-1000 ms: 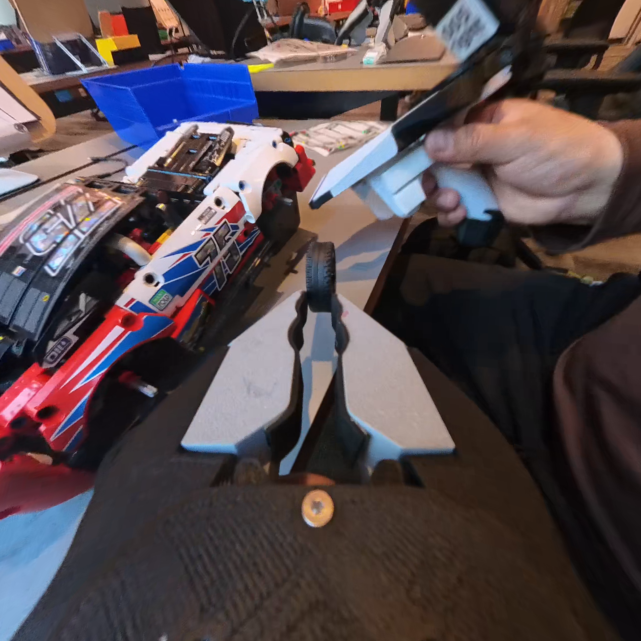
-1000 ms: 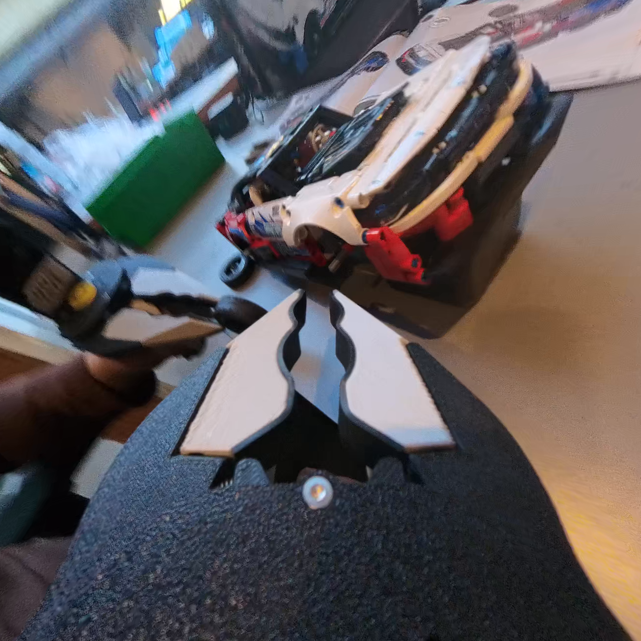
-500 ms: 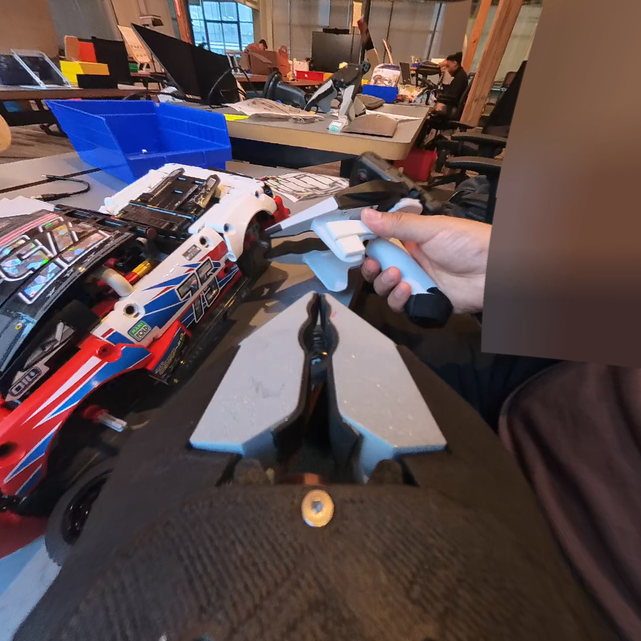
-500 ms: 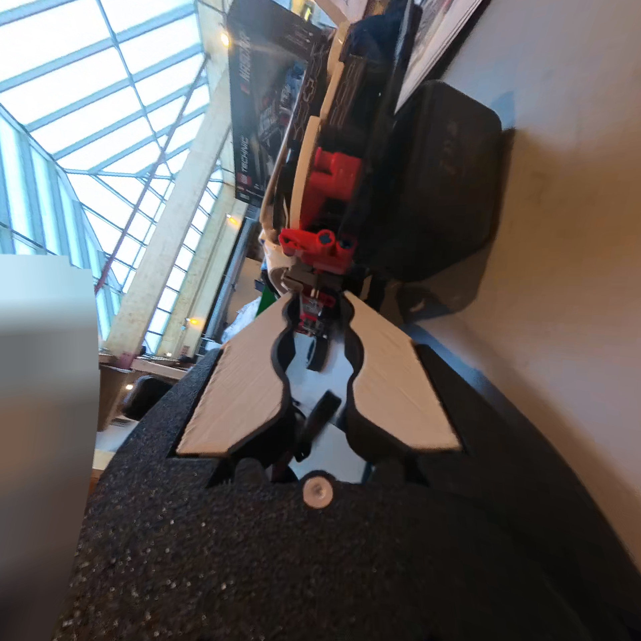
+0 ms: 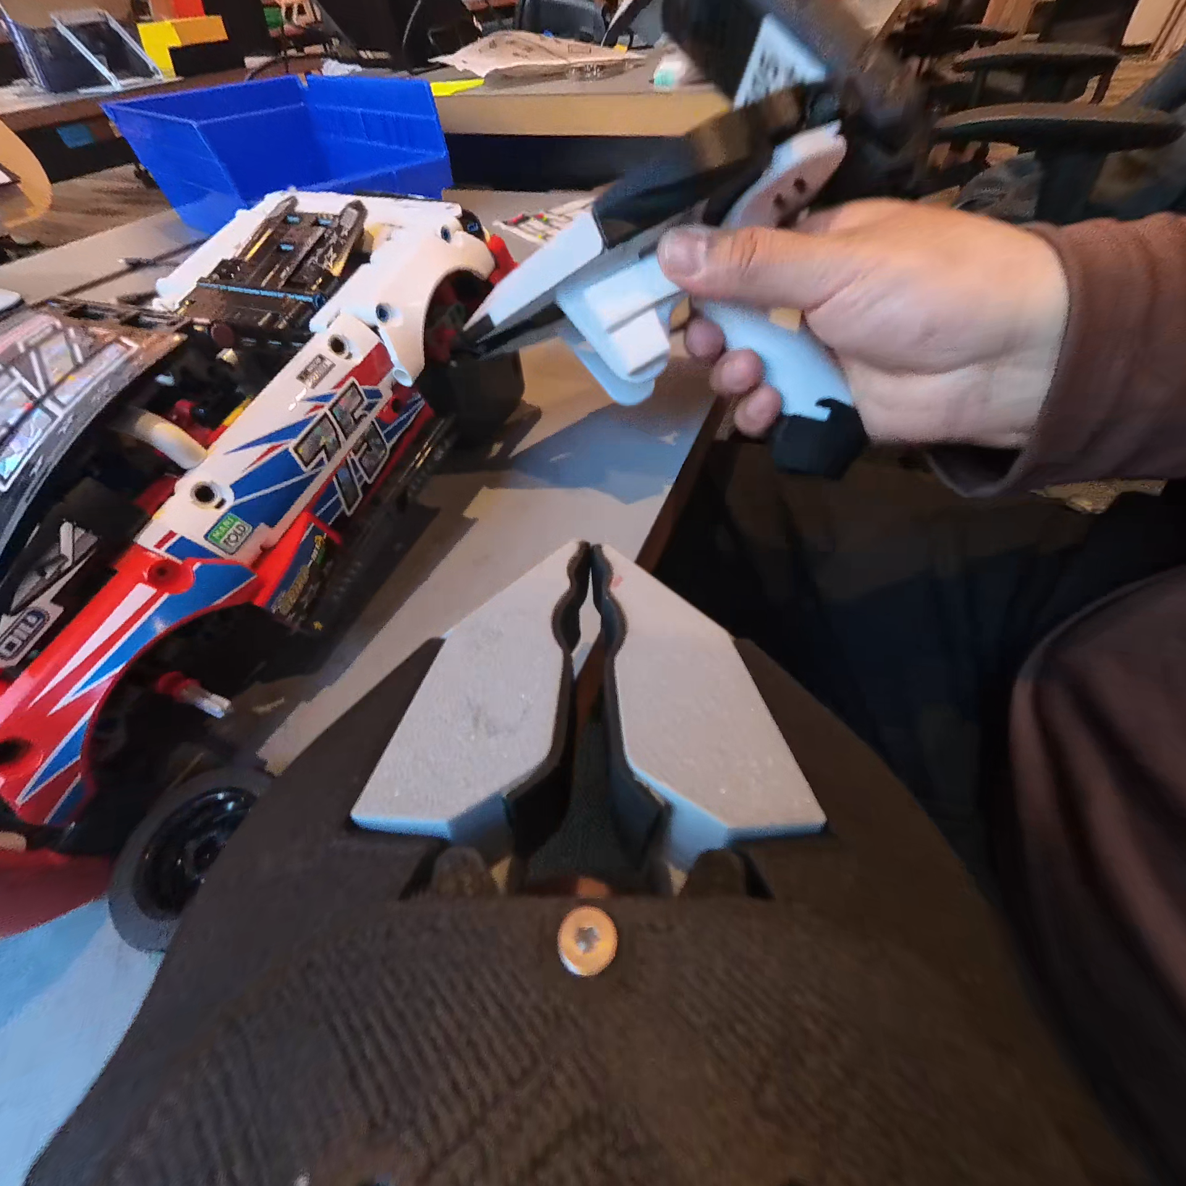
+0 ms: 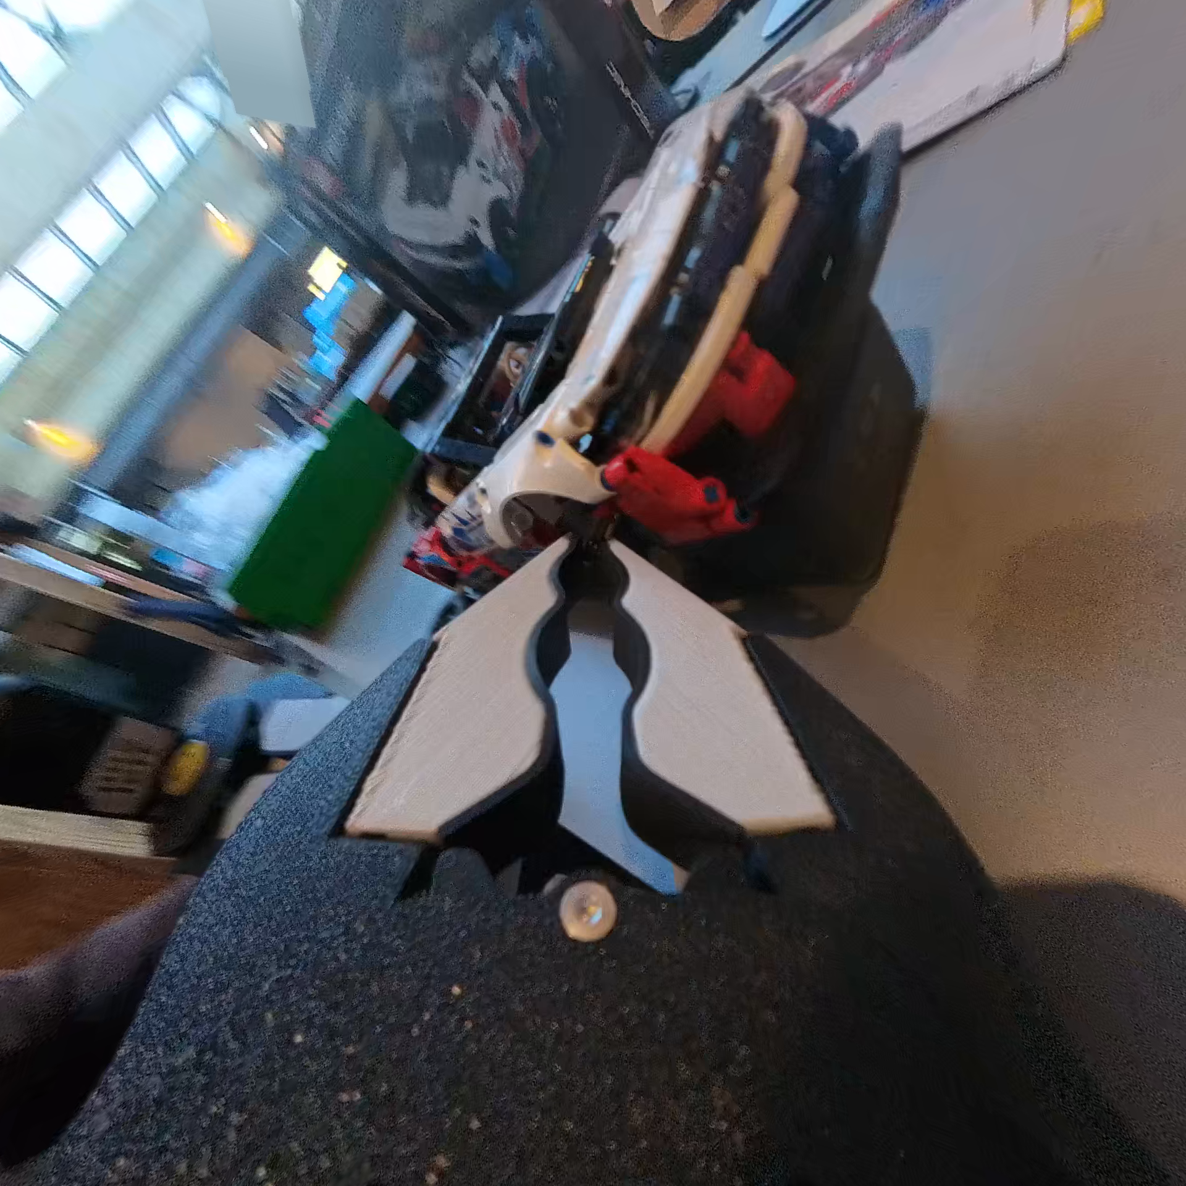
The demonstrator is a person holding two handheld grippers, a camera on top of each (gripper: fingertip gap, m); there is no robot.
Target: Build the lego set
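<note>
Lego race car (image 5: pixel 257 411), red, white and blue with black panels, is seen lying lengthwise on the grey surface (image 5: pixel 577 462), propped on a black block. In the left wrist view one black wheel (image 5: pixel 186 853) is fitted at the near end; a bare red axle stub (image 5: pixel 192 690) projects from the wheel arch just beyond it.

Left claw (image 5: pixel 590 552) is held above the surface edge, beside the car and apart from it. Its fingers are closed tip to tip, and nothing is seen between them.

Right claw (image 5: pixel 478 337), gripped by a hand (image 5: pixel 898 321), is seen in the left wrist view reaching into the far wheel arch under the white fender (image 5: pixel 411 282). In the right wrist view the right claw (image 6: pixel 587 552) is narrowly parted, its tips set against a small dark part at the arch, below the red pieces (image 6: pixel 680 494). Whether that part is actually pinched cannot be told; the picture is blurred there.

A blue bin (image 5: pixel 282 135) stands on the surface behind the car. A green bin (image 6: pixel 321 520) is seen beyond it in the right wrist view.
</note>
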